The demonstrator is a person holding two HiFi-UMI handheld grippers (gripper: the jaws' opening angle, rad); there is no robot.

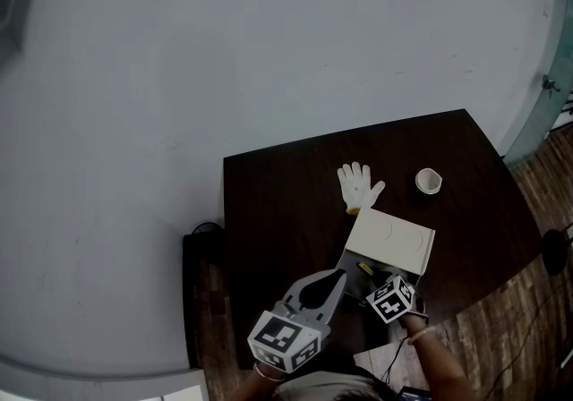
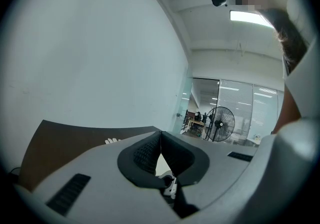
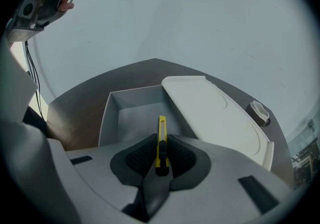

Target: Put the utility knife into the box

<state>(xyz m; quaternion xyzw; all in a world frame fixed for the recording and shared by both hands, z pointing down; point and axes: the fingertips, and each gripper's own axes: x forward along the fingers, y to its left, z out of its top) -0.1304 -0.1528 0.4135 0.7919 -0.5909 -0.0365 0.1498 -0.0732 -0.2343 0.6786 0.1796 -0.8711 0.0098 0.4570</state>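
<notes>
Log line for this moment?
right hand-held gripper: shut on utility knife, aimed into open box | left hand-held gripper: shut, empty | step: knife not yet released

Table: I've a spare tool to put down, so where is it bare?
Bare: the table left of the glove and box, out to its edge; also right of the lid, nearer than the cup. Crowded: near middle, around the box.

I'm seeing a matt dark wood table (image 1: 277, 211), a smooth matt white box (image 3: 107, 118), a knitted cloth glove (image 1: 358, 186) and a plastic-looking utility knife (image 3: 161, 140).
</notes>
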